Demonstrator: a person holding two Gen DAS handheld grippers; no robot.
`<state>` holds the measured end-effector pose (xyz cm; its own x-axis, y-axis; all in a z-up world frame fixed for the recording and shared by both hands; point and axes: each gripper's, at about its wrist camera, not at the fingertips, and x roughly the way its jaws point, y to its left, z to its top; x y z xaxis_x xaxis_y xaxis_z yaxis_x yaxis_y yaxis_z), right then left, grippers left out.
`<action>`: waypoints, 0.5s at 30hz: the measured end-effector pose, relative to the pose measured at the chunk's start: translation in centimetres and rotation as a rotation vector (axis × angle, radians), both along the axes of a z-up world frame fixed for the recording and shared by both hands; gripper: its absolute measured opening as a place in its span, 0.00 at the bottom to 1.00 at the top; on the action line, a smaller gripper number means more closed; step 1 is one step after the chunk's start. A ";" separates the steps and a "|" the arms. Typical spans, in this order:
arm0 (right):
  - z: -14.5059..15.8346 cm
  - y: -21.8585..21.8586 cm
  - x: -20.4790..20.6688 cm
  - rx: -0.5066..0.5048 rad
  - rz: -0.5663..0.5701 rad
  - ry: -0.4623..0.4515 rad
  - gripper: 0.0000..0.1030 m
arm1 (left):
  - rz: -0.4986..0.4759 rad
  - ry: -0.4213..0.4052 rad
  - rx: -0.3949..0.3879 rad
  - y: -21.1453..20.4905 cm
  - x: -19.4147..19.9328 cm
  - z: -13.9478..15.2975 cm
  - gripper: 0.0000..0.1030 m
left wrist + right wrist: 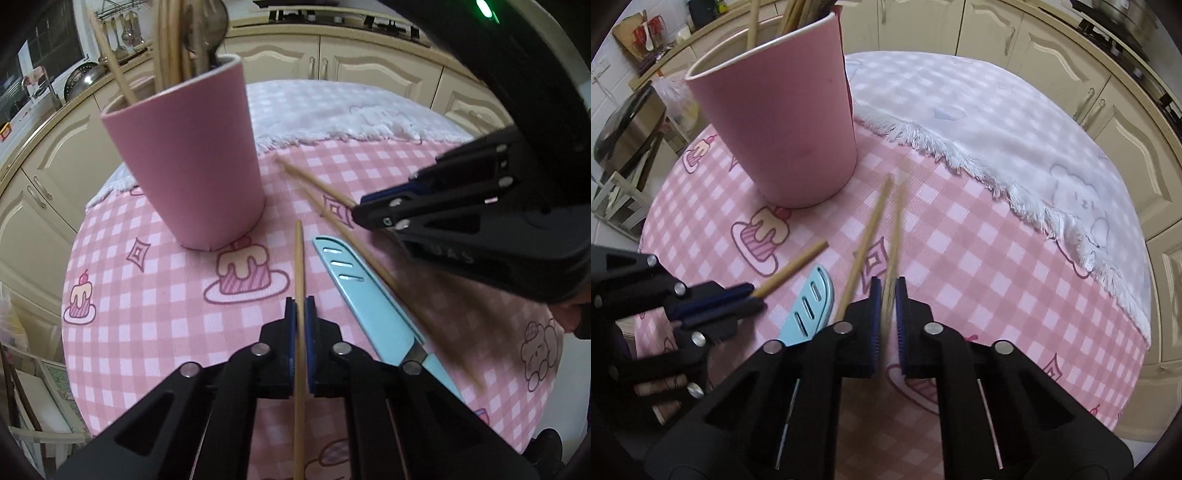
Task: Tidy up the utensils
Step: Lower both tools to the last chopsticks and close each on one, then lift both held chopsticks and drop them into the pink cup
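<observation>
Chopsticks sit clenched, one in my left tool (300, 314) and one in my right tool (886, 295), destined for the pink cup (184, 155) at upper left.

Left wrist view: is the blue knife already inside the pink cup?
No, the blue knife lies flat on the tablecloth beside the pink cup.

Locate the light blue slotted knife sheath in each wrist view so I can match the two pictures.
Left wrist view: the light blue slotted knife sheath lies right of centre, running diagonally beside the left gripper.
Right wrist view: its rounded tip shows lower left, partly hidden behind the right gripper.
Shared landmark: the tall pink utensil cup.
</observation>
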<state>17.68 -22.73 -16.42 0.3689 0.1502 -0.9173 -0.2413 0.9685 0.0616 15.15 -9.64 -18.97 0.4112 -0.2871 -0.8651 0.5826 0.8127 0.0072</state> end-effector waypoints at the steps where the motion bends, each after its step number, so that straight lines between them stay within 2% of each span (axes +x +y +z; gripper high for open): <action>1: 0.0 -0.4 -0.3 0.030 -0.009 -0.007 0.06 | 0.005 -0.010 -0.011 0.5 -0.2 0.3 0.04; 8: 1.7 -3.6 -3.5 0.176 -0.074 -0.111 0.06 | 0.051 -0.074 -0.050 2.2 -1.1 1.8 0.04; 11: 3.2 -5.0 -4.7 0.243 -0.101 -0.174 0.06 | 0.073 -0.106 -0.109 3.3 -1.6 3.1 0.04; 15: 5.2 -6.6 -6.3 0.329 -0.135 -0.265 0.06 | 0.105 -0.194 -0.199 4.7 -2.3 5.7 0.04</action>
<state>11.36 -29.29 -11.20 0.6215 0.3532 -0.6993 -0.1635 0.9314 0.3252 12.84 -4.91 -13.22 0.5998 -0.3901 -0.6986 0.4982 0.8653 -0.0554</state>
